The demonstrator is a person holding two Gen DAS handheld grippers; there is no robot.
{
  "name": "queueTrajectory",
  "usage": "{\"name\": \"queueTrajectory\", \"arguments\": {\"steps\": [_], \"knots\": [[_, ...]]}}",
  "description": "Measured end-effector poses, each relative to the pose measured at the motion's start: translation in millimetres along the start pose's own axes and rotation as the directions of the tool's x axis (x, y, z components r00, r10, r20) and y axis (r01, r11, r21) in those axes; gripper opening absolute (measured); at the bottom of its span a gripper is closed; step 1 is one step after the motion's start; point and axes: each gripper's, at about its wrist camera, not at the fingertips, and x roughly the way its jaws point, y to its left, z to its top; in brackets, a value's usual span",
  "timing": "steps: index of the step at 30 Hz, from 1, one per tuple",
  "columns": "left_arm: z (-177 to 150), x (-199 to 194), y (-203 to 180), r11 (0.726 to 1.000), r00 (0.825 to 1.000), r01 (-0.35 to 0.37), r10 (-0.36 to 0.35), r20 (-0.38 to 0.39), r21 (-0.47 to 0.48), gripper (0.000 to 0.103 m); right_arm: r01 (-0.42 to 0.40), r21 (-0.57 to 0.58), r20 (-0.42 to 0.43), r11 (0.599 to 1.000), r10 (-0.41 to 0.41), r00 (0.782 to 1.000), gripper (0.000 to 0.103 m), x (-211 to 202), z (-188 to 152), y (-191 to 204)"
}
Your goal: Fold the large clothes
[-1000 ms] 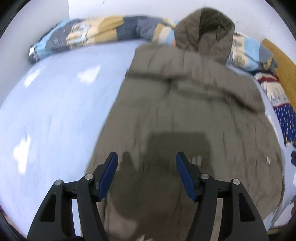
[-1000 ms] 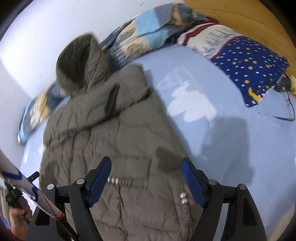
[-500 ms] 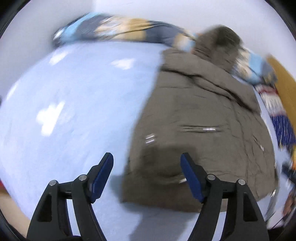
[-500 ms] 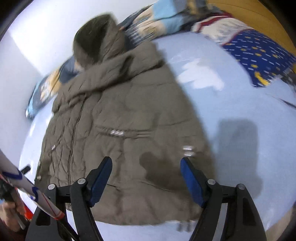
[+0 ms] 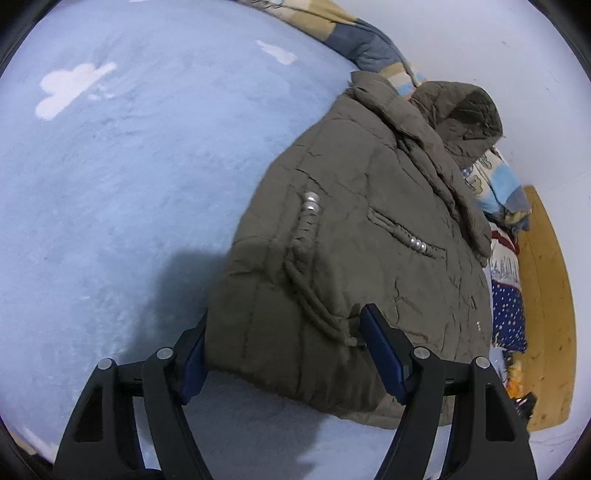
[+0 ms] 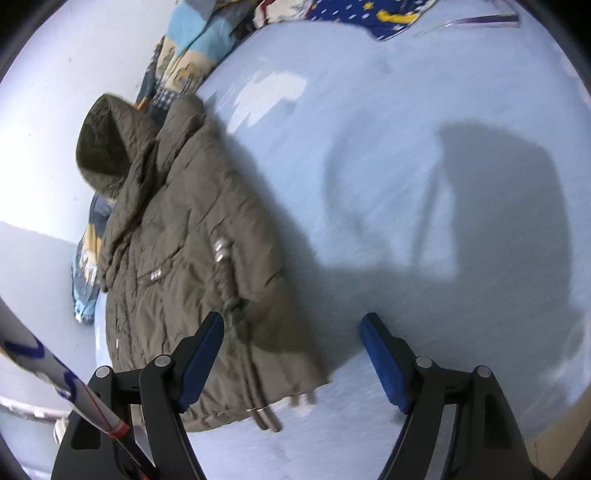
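An olive-brown padded hooded jacket [image 5: 369,236] lies front up on a light blue bed sheet [image 5: 129,177], its hood toward the wall. My left gripper [image 5: 286,317] is low over the jacket's bottom left hem corner. Its jaws are closing, with that corner between them; the blue pads [image 5: 380,350] do not visibly pinch the fabric. In the right wrist view the jacket [image 6: 177,240] fills the left side. My right gripper [image 6: 292,316] stands open over the bottom right hem corner. Its left finger is above the fabric and drawstring ends [image 6: 264,413], its right finger above bare sheet.
A patchwork quilt [image 5: 362,40] is bunched along the white wall behind the hood. A star-print pillow [image 5: 508,314] and a wooden board [image 5: 550,295] lie to the right. A white stick with blue and red marks [image 6: 55,373] crosses the right view's lower left. Eyeglasses [image 6: 476,20] rest on the sheet.
Both grippers have dropped toward the jacket's hem and spread apart, the left to the left corner, the right to the right corner. Both views have rolled. The left jaws widened, then narrowed.
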Motion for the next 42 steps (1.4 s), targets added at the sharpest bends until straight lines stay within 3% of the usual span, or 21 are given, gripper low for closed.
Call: {"name": "queueTrajectory", "arguments": {"steps": [1,2,4,5,7,12,16,23,25,29,31,34,37,42], "knots": [[0.0,0.7,-0.5,1.000,1.000,0.001,-0.001,0.010,0.013,0.057,-0.006,-0.016,-0.013,1.000,0.006,1.000,0.081,4.5,-3.8,4.7],[-1.7,0.9,-5.2,0.999,1.000,-0.004,0.004,0.015,0.043,0.039,-0.004,-0.034,-0.018,0.999,0.004,1.000,0.077,7.7,-7.6,11.5],[2.4,8.1,-14.5,0.995,0.999,-0.045,0.042,0.034,0.091,0.031,-0.004,-0.091,-0.005,0.996,0.003,1.000,0.029,11.6,-13.7,25.7],[-0.1,6.2,-21.1,0.989,0.996,-0.076,0.070,0.054,0.128,0.027,-0.017,-0.109,-0.004,0.994,0.017,1.000,0.021,12.6,-15.1,31.1],[-4.4,-2.0,-26.2,0.979,0.991,-0.111,0.097,0.090,0.173,0.023,0.035,-0.162,0.042,0.986,-0.028,0.999,0.015,7.3,-19.2,43.0],[-21.1,-25.6,-46.9,0.945,0.975,-0.186,0.144,0.169,0.270,0.020,0.228,-0.350,0.175,0.909,-0.175,0.969,0.013,-5.1,-36.5,80.1],[-31.9,-35.4,-48.2,0.943,0.976,-0.185,0.142,0.166,0.276,0.020,0.240,-0.374,0.220,0.896,-0.166,0.961,0.012,-28.2,-49.5,82.3],[-55.1,-50.6,-42.9,0.936,0.973,-0.201,0.157,0.167,0.289,0.021,0.237,-0.345,0.201,0.908,-0.175,0.964,0.012,-53.3,-63.4,68.3],[-52.2,-50.9,-44.2,0.928,0.961,-0.245,0.194,0.197,0.281,0.027,0.227,-0.314,0.183,0.922,-0.176,0.967,0.015,-57.3,-63.5,56.6],[-45.1,-64.0,-47.0,0.922,0.935,-0.299,0.232,0.267,0.247,0.051,0.238,-0.277,0.172,0.931,-0.195,0.966,0.026,-58.6,-57.5,51.9],[-45.7,-78.0,-53.4,0.913,0.916,-0.321,0.233,0.325,0.251,0.052,0.263,-0.267,0.211,0.927,-0.210,0.955,0.036,-68.3,-57.2,54.3],[-48.0,-98.3,-68.7,0.911,0.904,-0.312,0.198,0.378,0.271,0.054,0.355,-0.270,0.357,0.895,-0.250,0.900,0.038,-93.7,-62.5,63.3],[-48.1,-114.5,-89.4,0.910,0.913,-0.275,0.145,0.382,0.311,0.056,0.320,-0.291,0.434,0.902,-0.173,0.884,0.041,-114.7,-66.6,75.8],[-41.5,-158.6,-145.6,0.909,0.936,-0.148,0.003,0.352,0.388,0.057,0.191,-0.391,0.404,0.900,-0.019,0.915,0.042,-138.0,-70.9,118.7]]}}
